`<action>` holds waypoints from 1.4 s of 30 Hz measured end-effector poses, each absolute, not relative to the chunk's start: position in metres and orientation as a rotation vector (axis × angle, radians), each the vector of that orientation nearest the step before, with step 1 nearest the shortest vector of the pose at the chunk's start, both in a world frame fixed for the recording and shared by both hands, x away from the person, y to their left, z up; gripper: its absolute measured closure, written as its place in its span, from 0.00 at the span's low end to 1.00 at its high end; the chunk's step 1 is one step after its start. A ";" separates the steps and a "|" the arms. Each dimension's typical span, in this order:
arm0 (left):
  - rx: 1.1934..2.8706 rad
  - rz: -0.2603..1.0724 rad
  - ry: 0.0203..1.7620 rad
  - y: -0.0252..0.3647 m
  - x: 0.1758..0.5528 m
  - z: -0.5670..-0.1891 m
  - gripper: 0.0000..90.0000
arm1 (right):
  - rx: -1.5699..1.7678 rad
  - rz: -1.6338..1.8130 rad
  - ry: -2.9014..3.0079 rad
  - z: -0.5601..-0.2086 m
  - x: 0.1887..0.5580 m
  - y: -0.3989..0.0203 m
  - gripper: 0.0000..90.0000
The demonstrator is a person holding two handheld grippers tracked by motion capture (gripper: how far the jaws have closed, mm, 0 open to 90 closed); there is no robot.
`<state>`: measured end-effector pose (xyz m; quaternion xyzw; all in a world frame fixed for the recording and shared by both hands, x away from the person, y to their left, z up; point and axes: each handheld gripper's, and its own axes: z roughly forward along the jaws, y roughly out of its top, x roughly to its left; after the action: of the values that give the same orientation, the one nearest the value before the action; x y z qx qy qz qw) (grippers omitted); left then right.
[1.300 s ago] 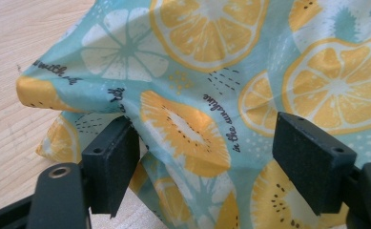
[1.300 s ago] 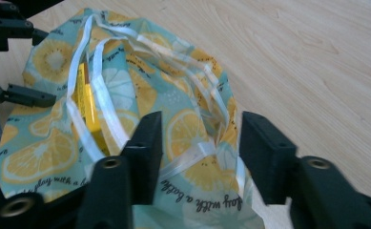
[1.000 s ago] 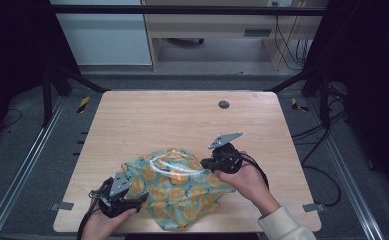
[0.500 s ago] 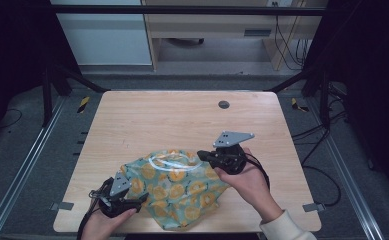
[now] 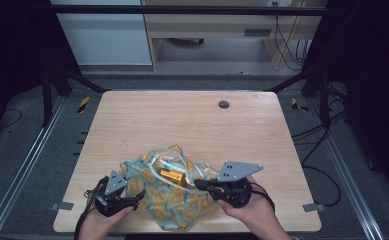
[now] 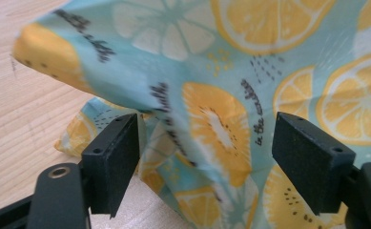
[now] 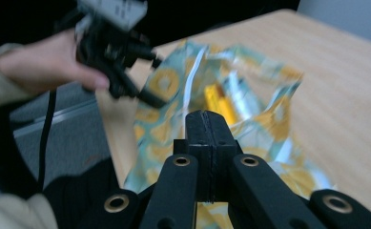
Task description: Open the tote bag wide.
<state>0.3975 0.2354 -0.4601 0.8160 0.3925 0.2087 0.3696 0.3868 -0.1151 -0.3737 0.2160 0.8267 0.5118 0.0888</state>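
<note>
- The left gripper [image 5: 141, 196] sits at the near left of the table, its jaws standing wide apart. In the left gripper view a fold of the bag [image 6: 250, 95] lies between the two black pads [image 6: 114, 160]; the left pad is right against the fabric, the right pad has a little gap, so nothing is pinched.
- The right gripper [image 5: 200, 184] is at the near right, its tip at the bag's right edge. In the right gripper view its jaws are pressed flat together with nothing seen between them, pointing over the bag [image 7: 231, 109].
- The bag [image 5: 174, 187] lies crumpled on the near middle of the table, between the two grippers. It is pale teal with orange and lemon slices printed on it, and its mouth gapes upward.
- Inside the mouth a small yellow box [image 5: 172, 175] shows, with white straps beside it.
- Dark handwritten words run across the fabric; "in the" can be read in the left gripper view, the rest is too bent to read.
- The table [image 5: 182, 122] is light wood with a round dark plug [image 5: 224, 104] near its far edge.
- Around it are a grey floor, black frame bars and loose cables on the right.
</note>
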 end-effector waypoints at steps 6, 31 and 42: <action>2.050 0.558 1.005 0.240 0.397 -0.450 0.27 | 0.684 1.486 2.534 -0.407 0.384 -0.114 1.00; 2.126 0.608 0.821 0.189 0.439 -0.374 0.22 | 0.765 1.382 2.648 -0.460 0.398 -0.107 1.00; 2.218 0.510 0.800 0.160 0.472 -0.374 0.25 | 0.760 1.393 2.648 -0.460 0.398 -0.108 1.00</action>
<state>0.4719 0.1601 -0.3736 0.8590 0.3098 0.1975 0.3567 0.3984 -0.1075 -0.4605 0.2460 0.8574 0.4512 0.0275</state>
